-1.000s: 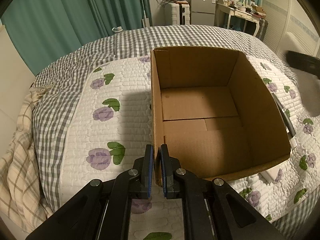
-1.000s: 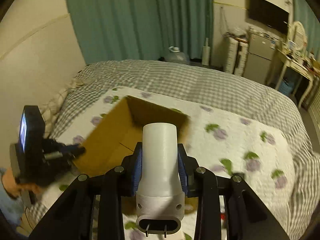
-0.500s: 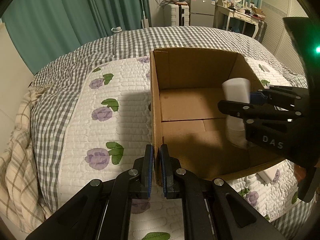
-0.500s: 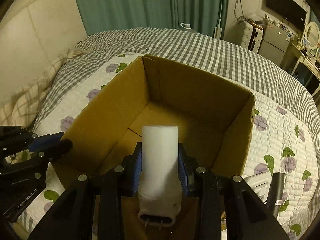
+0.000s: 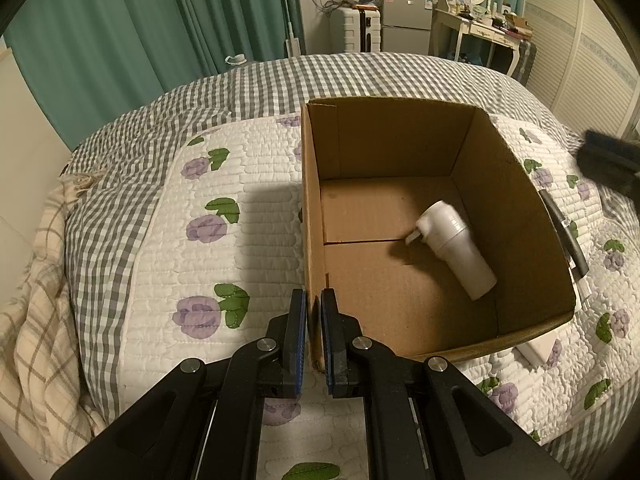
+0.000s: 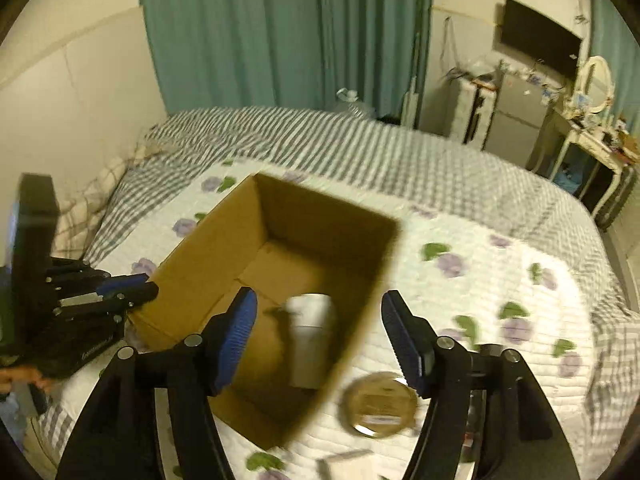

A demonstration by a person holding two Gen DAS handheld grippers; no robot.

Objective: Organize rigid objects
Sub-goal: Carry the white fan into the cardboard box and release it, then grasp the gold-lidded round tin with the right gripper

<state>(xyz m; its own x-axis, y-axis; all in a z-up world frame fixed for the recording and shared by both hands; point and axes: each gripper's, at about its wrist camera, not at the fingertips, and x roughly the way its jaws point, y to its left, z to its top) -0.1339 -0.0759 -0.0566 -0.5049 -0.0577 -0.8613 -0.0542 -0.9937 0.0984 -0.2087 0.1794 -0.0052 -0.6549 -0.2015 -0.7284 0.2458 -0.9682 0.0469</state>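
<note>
The white plug adapter [image 5: 456, 250] is seen lying inside the cardboard box [image 5: 516, 184] on the bed [image 5: 168, 220]. Nothing is held by the opening right gripper [image 6: 316, 336]. The box's near wall is clamped by the left gripper [image 5: 314, 328].

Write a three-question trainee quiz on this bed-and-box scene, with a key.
1. True or false: the white plug-in device lies on the floor of the cardboard box.
2. What does the left gripper clamp? A) the quilt B) the box's wall C) the device
3. Fill in: the right gripper, its jaws opening, holds ____.

Key: 1 true; 2 B; 3 nothing. The device sits free in the box below its parted fingers. A round tin lies on the quilt outside the box.
</note>
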